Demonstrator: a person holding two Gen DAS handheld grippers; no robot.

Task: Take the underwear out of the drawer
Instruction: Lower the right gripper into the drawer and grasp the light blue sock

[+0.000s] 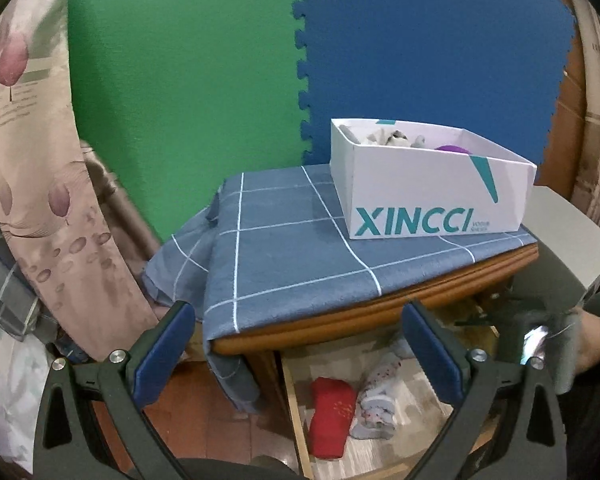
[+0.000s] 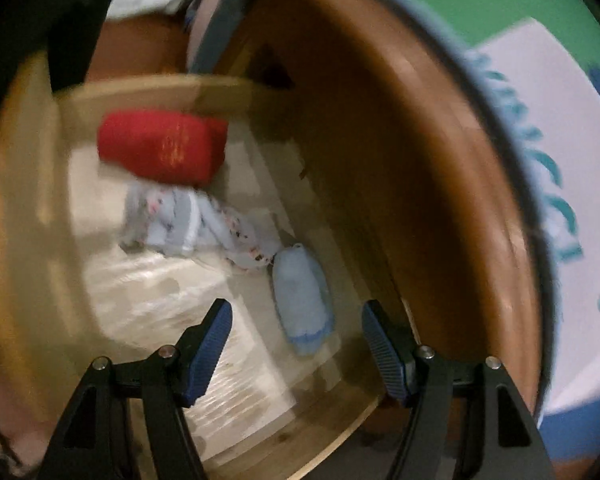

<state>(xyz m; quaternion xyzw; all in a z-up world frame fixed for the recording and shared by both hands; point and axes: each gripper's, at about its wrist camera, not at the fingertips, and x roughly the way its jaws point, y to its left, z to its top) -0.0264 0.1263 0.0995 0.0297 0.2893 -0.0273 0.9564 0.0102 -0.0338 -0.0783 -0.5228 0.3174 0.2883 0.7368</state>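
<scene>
The drawer (image 1: 292, 400) stands pulled out under the table. In it lie a red folded piece of underwear (image 1: 332, 416) and a grey-white dotted piece (image 1: 376, 404). My left gripper (image 1: 298, 308) hovers open above the table's front edge, holding nothing. In the right wrist view my right gripper (image 2: 297, 308) points down into the drawer (image 2: 332, 440), open. A light blue rolled piece (image 2: 300, 292) lies just beyond its fingertips, untouched. Farther in are the dotted piece (image 2: 192, 220) and the red piece (image 2: 160, 148). The view is blurred.
A white XINCCI box (image 1: 432, 184) holding clothes stands on the blue checked cloth (image 1: 292, 248) covering the table. The wooden table edge (image 2: 420, 160) overhangs the drawer. Green and blue foam mats line the wall, with a flowered curtain (image 1: 40, 160) at the left. A hand (image 1: 596, 340) is at the right.
</scene>
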